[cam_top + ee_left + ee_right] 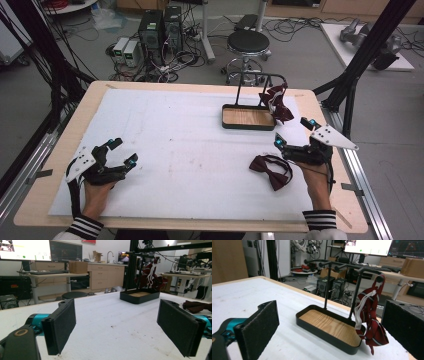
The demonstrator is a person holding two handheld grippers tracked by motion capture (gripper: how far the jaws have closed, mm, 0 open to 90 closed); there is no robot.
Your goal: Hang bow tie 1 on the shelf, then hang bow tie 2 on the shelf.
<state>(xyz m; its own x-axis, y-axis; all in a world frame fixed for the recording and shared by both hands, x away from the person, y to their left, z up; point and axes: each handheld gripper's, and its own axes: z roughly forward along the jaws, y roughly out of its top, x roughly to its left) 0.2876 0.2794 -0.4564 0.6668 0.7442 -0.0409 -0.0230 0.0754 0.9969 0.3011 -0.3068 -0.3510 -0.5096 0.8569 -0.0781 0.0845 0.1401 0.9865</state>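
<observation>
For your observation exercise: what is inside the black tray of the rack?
The tray holds nothing but its bare wooden floor. A striped bow tie hangs from the rail above, and it covers the tray's corner beneath it, so that spot stays unseen.

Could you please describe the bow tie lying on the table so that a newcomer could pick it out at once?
Start at the black rack with its wooden tray. Nearer the person, beside the right gripper, lies the dark maroon bow tie. It is plain and flat, unlike the striped tie hanging from the rack.

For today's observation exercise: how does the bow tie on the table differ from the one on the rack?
The plain bow tie lies flat on the white mat, spread out; the striped bow tie hangs bunched from the rack's end hook. The plain one is solid maroon; the striped one shows pale stripes and a white strap. Both are dark red.
</observation>
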